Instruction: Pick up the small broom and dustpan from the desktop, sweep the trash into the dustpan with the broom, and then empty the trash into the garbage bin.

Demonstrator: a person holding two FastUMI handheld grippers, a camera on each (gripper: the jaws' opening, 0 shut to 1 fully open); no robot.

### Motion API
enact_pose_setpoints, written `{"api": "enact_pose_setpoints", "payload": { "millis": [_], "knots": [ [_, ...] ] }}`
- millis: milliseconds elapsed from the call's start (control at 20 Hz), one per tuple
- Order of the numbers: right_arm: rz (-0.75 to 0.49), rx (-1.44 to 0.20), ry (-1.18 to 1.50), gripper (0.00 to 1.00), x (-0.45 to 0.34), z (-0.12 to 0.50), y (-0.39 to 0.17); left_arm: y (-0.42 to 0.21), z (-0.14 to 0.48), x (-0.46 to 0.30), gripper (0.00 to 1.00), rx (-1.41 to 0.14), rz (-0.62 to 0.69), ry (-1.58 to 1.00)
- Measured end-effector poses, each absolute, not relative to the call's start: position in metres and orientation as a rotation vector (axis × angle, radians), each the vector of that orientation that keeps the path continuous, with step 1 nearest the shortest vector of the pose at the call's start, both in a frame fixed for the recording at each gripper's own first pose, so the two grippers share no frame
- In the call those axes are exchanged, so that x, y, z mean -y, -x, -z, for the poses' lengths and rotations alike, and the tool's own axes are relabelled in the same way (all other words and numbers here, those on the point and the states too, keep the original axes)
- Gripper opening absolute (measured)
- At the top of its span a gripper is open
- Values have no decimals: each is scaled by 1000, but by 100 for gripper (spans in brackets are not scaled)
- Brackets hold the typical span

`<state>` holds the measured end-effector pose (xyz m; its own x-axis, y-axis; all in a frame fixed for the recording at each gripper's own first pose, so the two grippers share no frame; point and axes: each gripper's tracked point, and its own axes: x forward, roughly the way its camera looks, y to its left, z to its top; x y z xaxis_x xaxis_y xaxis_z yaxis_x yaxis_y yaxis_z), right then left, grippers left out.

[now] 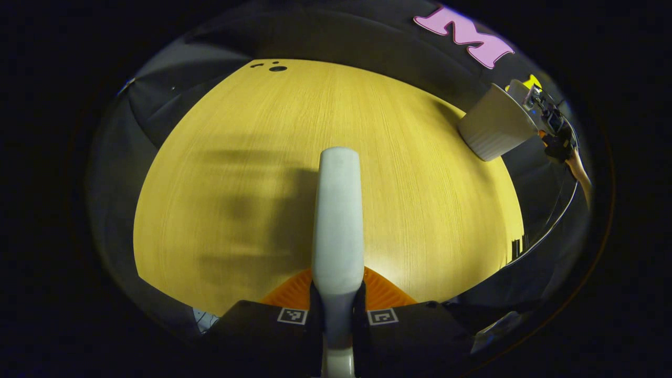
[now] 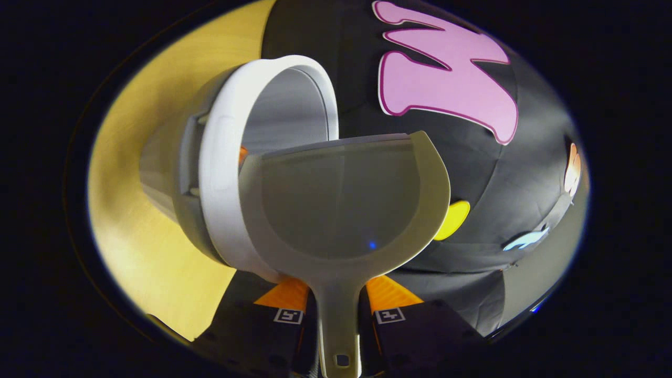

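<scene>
Dustpan handle sits clamped in the right tongs, pan extending straight forward along the fingers. Its front lip lies at the mouth of the white garbage bin, which stands on the table slightly to the tongs' left; the pan appears empty. Emptying depends on this overlap of lip and rim. Left tongs grip the broom handle, well apart from the bin, over bare table.

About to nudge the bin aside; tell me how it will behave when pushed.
The bin looks like thin plastic, so probably light and likely to slide on the smooth table. It narrows toward its base, so a high push may tip it.
</scene>
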<state>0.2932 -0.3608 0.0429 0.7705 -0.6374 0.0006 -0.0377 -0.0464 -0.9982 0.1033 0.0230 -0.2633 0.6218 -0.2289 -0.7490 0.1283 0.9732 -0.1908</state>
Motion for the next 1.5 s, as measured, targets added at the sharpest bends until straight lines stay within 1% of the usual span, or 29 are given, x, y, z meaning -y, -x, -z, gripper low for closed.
{"api": "enact_pose_setpoints", "payload": {
  "millis": [200, 300, 400, 450, 550, 600, 700, 750, 800, 850, 1000, 1200, 1250, 1300, 1450, 1500],
  "knots": [
    [533, -591, 1505, 35, 365, -41, -292, -105, 262, -22, 27, -882, 218, 88],
    [529, -600, 1421, 35, 367, -40, -290, -108, 257, -23, 27, -869, 220, 80],
    [530, -607, 1247, 35, 370, -36, -287, -110, 253, -26, 26, -852, 209, 77],
    [534, -624, 1153, 35, 372, -33, -284, -110, 251, -26, 27, -849, 207, 84],
    [544, -650, 959, 35, 372, -28, -276, -109, 248, -25, 26, -843, 210, 94],
    [545, -659, 857, 35, 373, -26, -271, -109, 248, -26, 27, -841, 210, 92],
    [533, -654, 674, 35, 369, -23, -275, -109, 249, -27, 26, -849, 214, 95],
    [529, -648, 602, 38, 367, -22, -276, -109, 249, -26, 27, -860, 217, 108],
    [524, -640, 544, 38, 368, -22, -276, -109, 247, -24, 27, -864, 222, 121],
    [520, -629, 501, 35, 368, -22, -276, -110, 245, -23, 27, -866, 225, 123],
    [518, -589, 394, 35, 365, -21, -277, -119, 237, -25, 28, -837, 218, 67],
    [463, -481, 149, 35, 355, -29, -289, -123, 229, -15, 27, -814, 240, 13],
    [450, -454, 118, 38, 353, -34, -292, -122, 229, -11, 27, -816, 249, 10],
    [441, -437, 101, 35, 351, -38, -294, -121, 231, -7, 27, -818, 256, 10],
    [412, -400, 81, 35, 347, -36, -295, -116, 236, 5, 27, -814, 264, 9],
    [396, -395, 83, 31, 346, -37, -293, -112, 238, 8, 27, -813, 266, 9]
  ]
}}
